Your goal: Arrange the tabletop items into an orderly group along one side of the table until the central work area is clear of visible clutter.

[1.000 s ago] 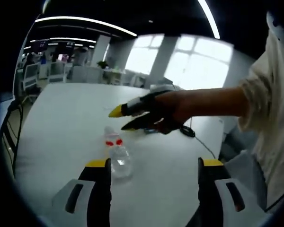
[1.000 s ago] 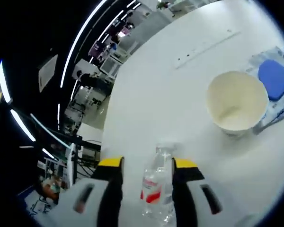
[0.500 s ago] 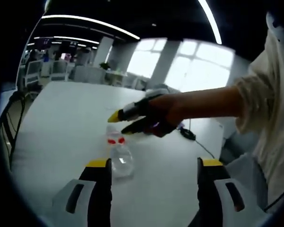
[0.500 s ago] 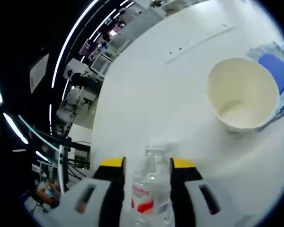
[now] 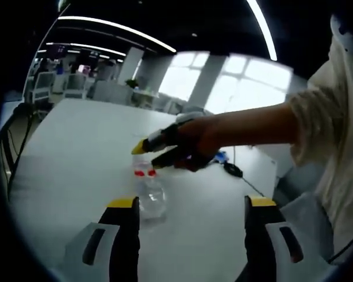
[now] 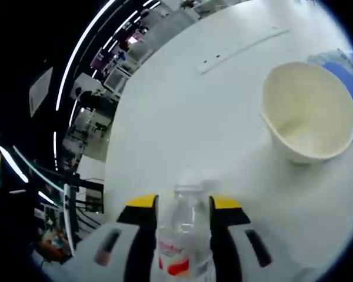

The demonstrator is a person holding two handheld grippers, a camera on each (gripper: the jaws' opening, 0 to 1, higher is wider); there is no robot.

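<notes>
Right gripper point(image 6: 183, 204) is clenched on the clear water bottle point(image 6: 181, 235), which sits between its yellow-tipped jaws at 6 o'clock in the right gripper view. A cream bowl point(image 6: 307, 111) stands on the white table point(image 6: 182, 117) at 2 o'clock. Left gripper point(image 5: 191, 202) is released, jaws wide apart, holding nothing; the bottle point(image 5: 148, 191) stands just beside its left jaw.

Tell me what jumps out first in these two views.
The clear bottle with a red label, standing on the white table between the right gripper's jaws. In the left gripper view that gripper reaches in from the right, over the bottle, while the left gripper hangs open just behind. Next, the cream bowl to the right of the bottle.
</notes>
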